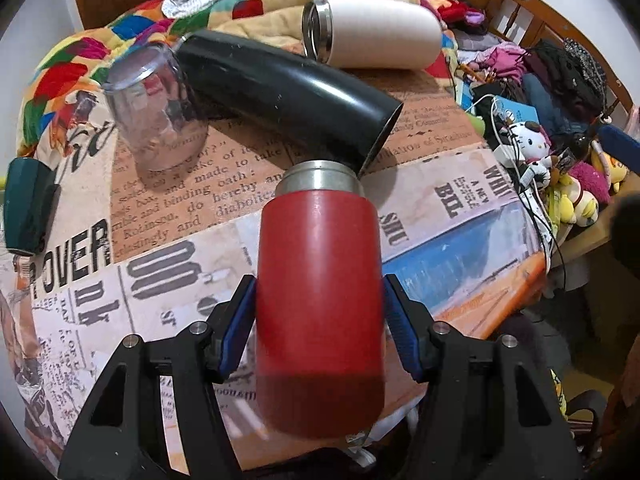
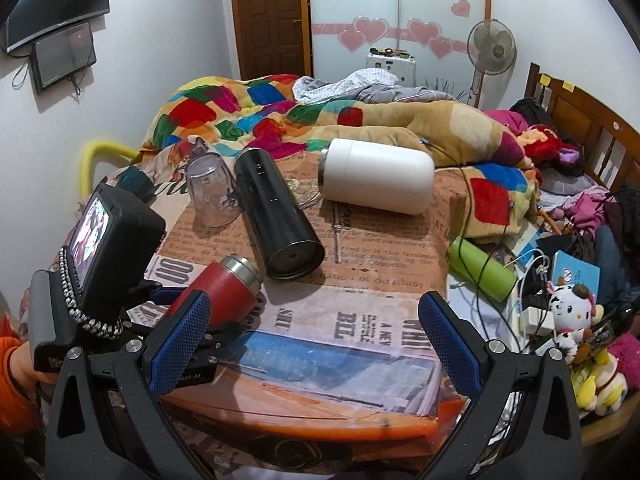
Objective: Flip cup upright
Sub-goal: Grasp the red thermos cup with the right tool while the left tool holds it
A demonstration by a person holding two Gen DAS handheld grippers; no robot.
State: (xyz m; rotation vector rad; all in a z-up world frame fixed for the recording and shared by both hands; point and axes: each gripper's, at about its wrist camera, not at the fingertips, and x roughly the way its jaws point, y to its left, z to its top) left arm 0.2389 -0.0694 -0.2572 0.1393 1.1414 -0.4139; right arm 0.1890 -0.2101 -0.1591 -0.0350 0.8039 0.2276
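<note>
My left gripper [image 1: 319, 304] is shut on a red cup [image 1: 320, 300] with a steel rim, holding it by its body, tilted with the mouth pointing away toward the table's middle. The right wrist view shows the red cup [image 2: 224, 294] raised at a slant in the left gripper above the table's near left. A black flask [image 1: 288, 92] and a white cup [image 1: 372, 32] lie on their sides further back. A clear plastic cup [image 1: 156, 108] stands upside down at the left. My right gripper [image 2: 314, 332] is open and empty above the table's near edge.
The table [image 2: 360, 280] has a newspaper-print cover. A dark green object [image 1: 28, 206] sits at its left edge. A colourful quilt [image 2: 280, 116] lies behind. A green bottle [image 2: 482, 268], cables and plush toys [image 2: 572, 312] crowd the right side.
</note>
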